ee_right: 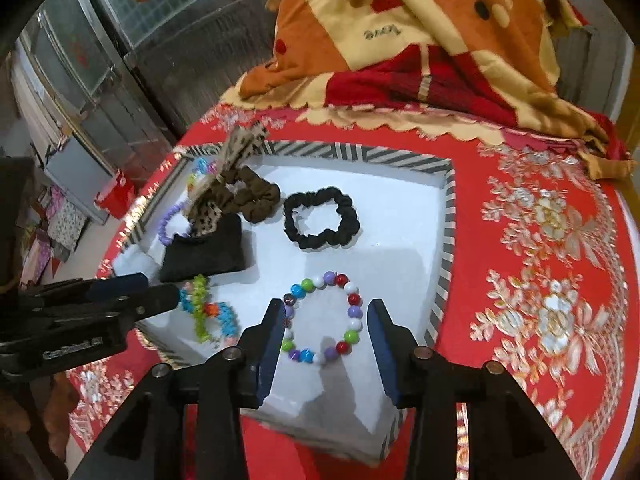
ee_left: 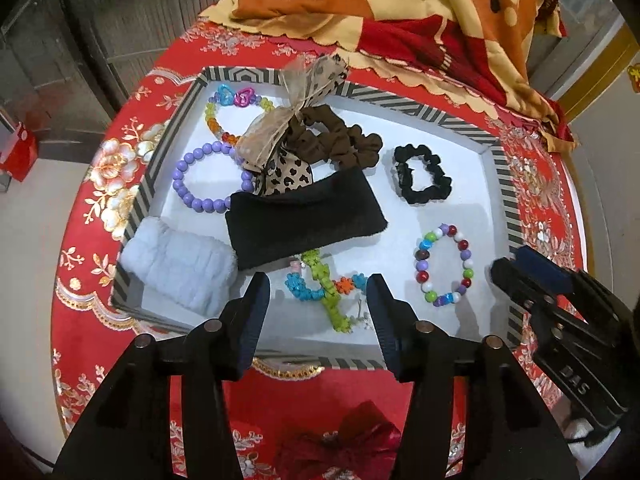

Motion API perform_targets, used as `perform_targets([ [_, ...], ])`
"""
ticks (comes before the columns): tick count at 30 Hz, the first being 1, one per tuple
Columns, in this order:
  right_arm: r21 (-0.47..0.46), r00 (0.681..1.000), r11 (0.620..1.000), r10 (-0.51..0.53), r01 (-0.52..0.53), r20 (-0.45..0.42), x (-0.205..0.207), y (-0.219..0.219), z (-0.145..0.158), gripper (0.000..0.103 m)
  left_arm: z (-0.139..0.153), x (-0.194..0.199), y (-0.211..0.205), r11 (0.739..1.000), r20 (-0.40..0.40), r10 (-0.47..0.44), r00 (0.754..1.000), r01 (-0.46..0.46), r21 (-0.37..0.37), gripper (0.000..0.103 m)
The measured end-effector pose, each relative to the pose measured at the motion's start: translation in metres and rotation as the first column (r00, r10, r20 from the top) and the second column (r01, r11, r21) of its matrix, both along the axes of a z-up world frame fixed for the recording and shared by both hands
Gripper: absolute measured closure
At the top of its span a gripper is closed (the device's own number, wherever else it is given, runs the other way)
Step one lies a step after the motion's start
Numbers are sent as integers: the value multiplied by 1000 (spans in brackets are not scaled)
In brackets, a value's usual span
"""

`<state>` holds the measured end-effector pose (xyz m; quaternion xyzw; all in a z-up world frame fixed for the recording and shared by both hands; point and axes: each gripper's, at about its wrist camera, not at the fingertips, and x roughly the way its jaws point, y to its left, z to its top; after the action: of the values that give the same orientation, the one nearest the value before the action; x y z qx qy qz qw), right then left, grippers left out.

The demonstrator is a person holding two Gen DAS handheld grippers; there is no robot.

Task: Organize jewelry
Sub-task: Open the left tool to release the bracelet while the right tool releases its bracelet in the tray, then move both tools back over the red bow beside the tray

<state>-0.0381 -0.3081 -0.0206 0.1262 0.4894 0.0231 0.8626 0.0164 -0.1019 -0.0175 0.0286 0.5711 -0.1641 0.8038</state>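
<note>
Right gripper point(ee_right: 323, 332) astride beaded bracelet point(ee_right: 322, 318)

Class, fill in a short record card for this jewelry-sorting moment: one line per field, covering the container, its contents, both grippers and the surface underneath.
Container: striped-rim tray, white inside
Beaded items: purple bead bracelet; mixed-colour bead bracelet; heart-bead bracelet; flower-bead bracelets
Fabric items: black scrunchie; brown scrunchie; leopard bow; black headband; pale blue headband
Left gripper: open, over flower-bead bracelets
Right gripper: open, over mixed-colour bead bracelet
Surface: red floral tablecloth
</note>
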Motion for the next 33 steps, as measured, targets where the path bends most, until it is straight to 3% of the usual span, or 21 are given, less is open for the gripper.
perform_targets([
  [12,-129,992,988,-73,86,99,-59,28,51,62,38,-41,12,1000,131,-15,991,16,-4,53],
  [33,-60,986,989,-128,135,109,-127,70,74,62,69,-106,53,999,232,-39,972,41,-1,53],
])
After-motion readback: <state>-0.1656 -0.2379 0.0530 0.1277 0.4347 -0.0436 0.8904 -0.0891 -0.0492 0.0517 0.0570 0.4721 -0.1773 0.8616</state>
